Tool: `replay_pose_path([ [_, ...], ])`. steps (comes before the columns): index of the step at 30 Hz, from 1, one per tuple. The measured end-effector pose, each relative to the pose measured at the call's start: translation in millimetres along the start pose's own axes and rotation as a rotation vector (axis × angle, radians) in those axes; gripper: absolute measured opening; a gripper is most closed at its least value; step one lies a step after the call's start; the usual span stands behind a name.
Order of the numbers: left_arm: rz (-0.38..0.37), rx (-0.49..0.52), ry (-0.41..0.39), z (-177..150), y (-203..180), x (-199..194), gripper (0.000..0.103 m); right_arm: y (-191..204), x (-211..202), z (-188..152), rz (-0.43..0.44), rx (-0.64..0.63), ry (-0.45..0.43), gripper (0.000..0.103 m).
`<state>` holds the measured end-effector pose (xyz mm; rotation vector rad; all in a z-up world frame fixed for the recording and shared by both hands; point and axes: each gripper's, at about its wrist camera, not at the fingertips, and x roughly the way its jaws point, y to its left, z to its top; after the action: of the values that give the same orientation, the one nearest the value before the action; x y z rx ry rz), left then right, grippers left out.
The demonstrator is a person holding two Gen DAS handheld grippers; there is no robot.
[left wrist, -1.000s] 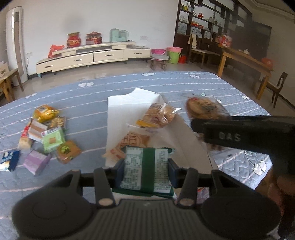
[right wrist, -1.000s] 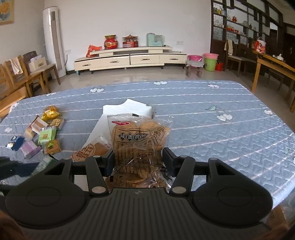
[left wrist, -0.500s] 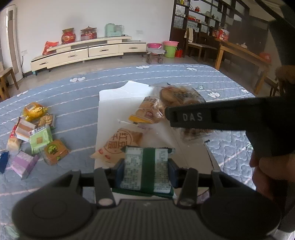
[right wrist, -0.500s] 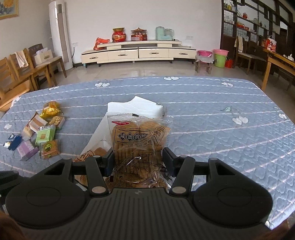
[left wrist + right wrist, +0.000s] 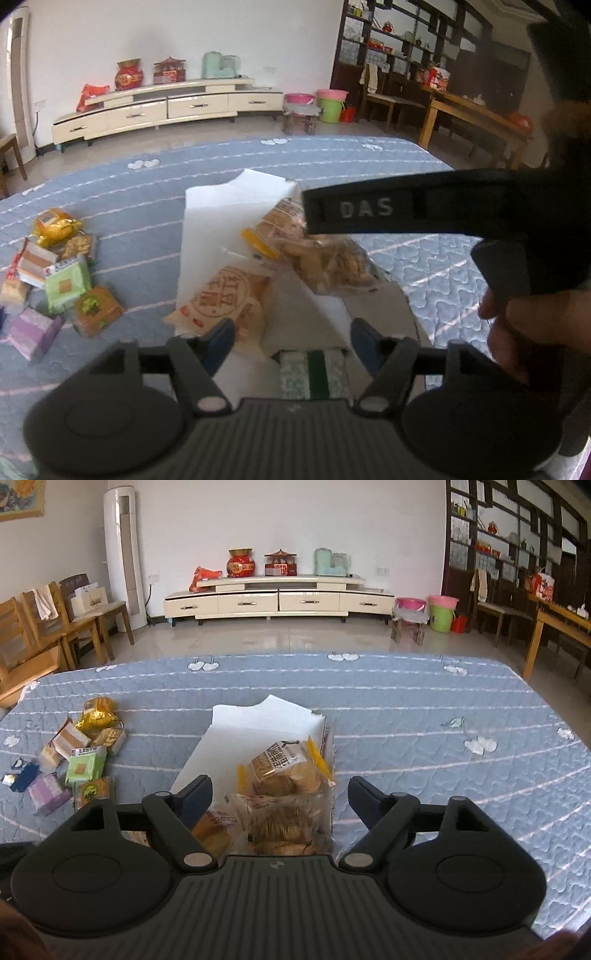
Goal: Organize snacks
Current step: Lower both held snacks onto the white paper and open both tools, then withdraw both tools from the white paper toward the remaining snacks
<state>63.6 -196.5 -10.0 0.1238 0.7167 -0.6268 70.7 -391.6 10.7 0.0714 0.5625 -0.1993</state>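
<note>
My left gripper (image 5: 291, 345) hangs low over the white sheet (image 5: 221, 206), its jaws opening. The green-and-white packet (image 5: 312, 373) lies between them and the pads stand clear of it. My right gripper (image 5: 279, 799) is opening wide above a clear bag of round biscuits (image 5: 288, 797), which lies loose on the white sheet (image 5: 258, 720). An orange round-print pack (image 5: 225, 299) rests beside the left finger. In the left wrist view the biscuit bag (image 5: 328, 262) sits under a black bar lettered DAS (image 5: 365, 208), part of the right tool.
A heap of several small snack packs (image 5: 74, 760) lies on the blue quilted cover (image 5: 424, 716) to the left of the sheet. A hand (image 5: 535, 325) holds the right tool at the right edge. Chairs, a low cabinet and a wooden table stand beyond.
Both grippers have gone from shut to open. The green packet has dropped out of the left jaws. The biscuit bag has fallen from the right jaws onto the sheet.
</note>
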Motion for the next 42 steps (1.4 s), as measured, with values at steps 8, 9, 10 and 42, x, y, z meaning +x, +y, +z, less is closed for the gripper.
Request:
replay_pose_path([
  [8,0.094,-0.058,-0.036,-3,30,-28,0.090,13,-19,-3,-0.026,-0.002,-0.026,0.103],
  [9,0.111,-0.064,-0.040,-4,35,-32,0.091,16,-21,-4,-0.031,0.000,-0.028,0.103],
  [10,0.128,-0.069,-0.042,-6,40,-36,0.091,18,-23,-5,-0.037,0.005,-0.031,0.103],
  [42,0.430,-0.286,-0.060,-56,180,-125,0.094,153,-27,-22,0.138,-0.099,0.043,0.103],
])
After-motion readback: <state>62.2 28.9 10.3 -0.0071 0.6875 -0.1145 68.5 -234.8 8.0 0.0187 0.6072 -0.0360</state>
